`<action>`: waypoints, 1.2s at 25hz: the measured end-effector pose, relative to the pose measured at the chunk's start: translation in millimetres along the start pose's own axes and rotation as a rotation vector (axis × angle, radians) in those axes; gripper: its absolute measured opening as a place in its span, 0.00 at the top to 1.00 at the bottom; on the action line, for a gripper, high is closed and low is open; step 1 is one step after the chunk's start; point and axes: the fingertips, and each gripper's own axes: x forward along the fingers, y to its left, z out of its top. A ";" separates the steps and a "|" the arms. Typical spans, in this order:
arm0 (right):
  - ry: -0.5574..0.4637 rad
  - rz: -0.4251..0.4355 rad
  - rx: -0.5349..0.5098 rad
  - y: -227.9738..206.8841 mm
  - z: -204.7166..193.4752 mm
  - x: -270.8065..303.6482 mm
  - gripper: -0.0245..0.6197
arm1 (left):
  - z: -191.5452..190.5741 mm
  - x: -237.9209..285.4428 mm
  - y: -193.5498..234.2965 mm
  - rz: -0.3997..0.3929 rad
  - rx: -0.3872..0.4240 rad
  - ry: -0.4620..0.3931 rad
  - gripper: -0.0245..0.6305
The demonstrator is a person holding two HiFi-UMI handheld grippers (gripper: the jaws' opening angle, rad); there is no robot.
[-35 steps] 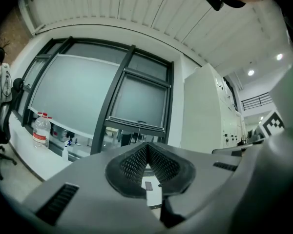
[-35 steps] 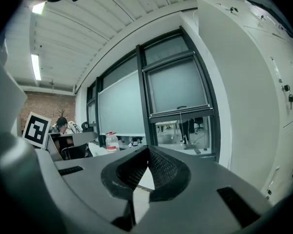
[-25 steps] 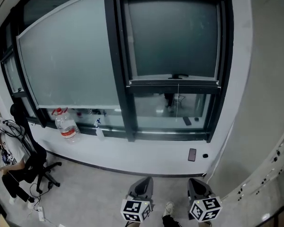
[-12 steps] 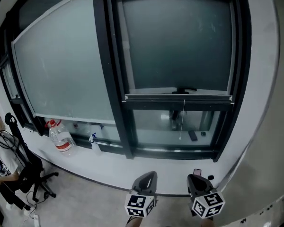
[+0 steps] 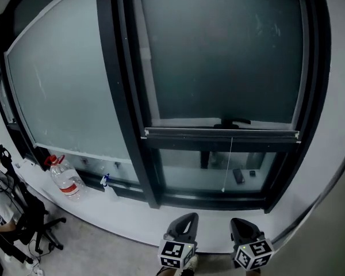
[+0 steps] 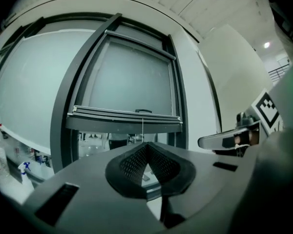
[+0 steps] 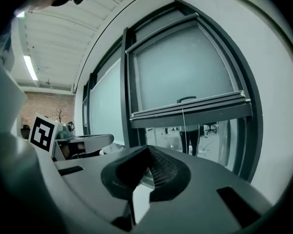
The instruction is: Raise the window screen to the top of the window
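The grey window screen (image 5: 218,56) covers the upper part of the right-hand window. Its bottom bar (image 5: 221,134) runs level about two thirds down the frame, with a small dark handle (image 5: 233,122) on top and a thin pull cord (image 5: 227,163) hanging below. The bar (image 6: 124,115) and the same bar (image 7: 188,110) show ahead in both gripper views. My left gripper (image 5: 187,222) and right gripper (image 5: 241,226) hang side by side low below the sill, away from the screen. Both are shut and hold nothing; the left gripper (image 6: 146,146) and right gripper (image 7: 147,149) have jaws that meet at the tips.
A wide left window (image 5: 63,85) has a lowered blind. A big water bottle (image 5: 63,178) and a spray bottle (image 5: 106,183) stand on the sill. An office chair (image 5: 31,223) and cables sit on the floor at lower left. A white wall (image 5: 339,154) borders the right.
The view has closed in on the window, which now fills more of the frame. Both grippers stay low and shut. The screen's bottom bar has not moved in its frame.
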 end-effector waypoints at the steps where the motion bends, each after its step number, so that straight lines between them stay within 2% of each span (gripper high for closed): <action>1: -0.005 -0.009 -0.007 -8.8 3.5 17.0 0.95 | -0.1 16.2 10.8 -0.005 0.011 -0.006 0.96; 4: -0.005 -0.033 -0.060 -31.3 20.1 67.7 0.95 | 5.1 67.3 52.6 -0.001 -0.026 -0.034 0.96; 7: -0.042 -0.016 -0.128 -50.3 51.9 112.3 0.95 | 38.6 115.7 87.5 -0.021 -0.097 -0.114 0.96; 9: -0.077 -0.017 -0.193 -68.7 72.7 136.9 0.95 | 53.6 149.9 102.3 -0.026 -0.060 -0.121 0.96; 12: -0.111 -0.081 -0.343 -91.7 102.1 168.1 0.95 | 71.7 190.4 122.6 -0.008 0.113 -0.110 0.96; 15: -0.082 -0.081 -0.507 -115.7 132.0 190.7 0.93 | 92.1 217.0 120.7 -0.042 0.363 -0.095 0.96; 18: 0.070 -0.051 -0.772 -143.5 144.8 214.3 0.91 | 99.5 243.2 117.6 -0.080 0.690 -0.006 0.81; 20: 0.209 -0.015 -0.955 -163.3 142.4 226.8 0.91 | 101.9 260.9 120.1 -0.086 0.881 0.067 0.81; 21: 0.262 -0.005 -1.037 -172.6 142.2 230.8 0.91 | 103.1 268.8 121.6 -0.093 0.951 0.100 0.81; 23: 0.338 0.002 -1.155 -188.8 142.1 236.4 0.91 | 101.6 281.2 125.2 -0.123 1.051 0.174 0.81; 25: 0.410 0.017 -1.218 -201.3 140.0 241.2 0.91 | 94.9 291.2 129.2 -0.169 1.116 0.266 0.81; 27: 0.484 0.041 -1.260 -211.0 133.8 245.5 0.91 | 89.3 295.4 131.9 -0.200 1.154 0.340 0.82; 30: 0.535 0.085 -1.277 -215.8 128.6 250.0 0.91 | 88.2 295.3 132.9 -0.225 1.163 0.389 0.82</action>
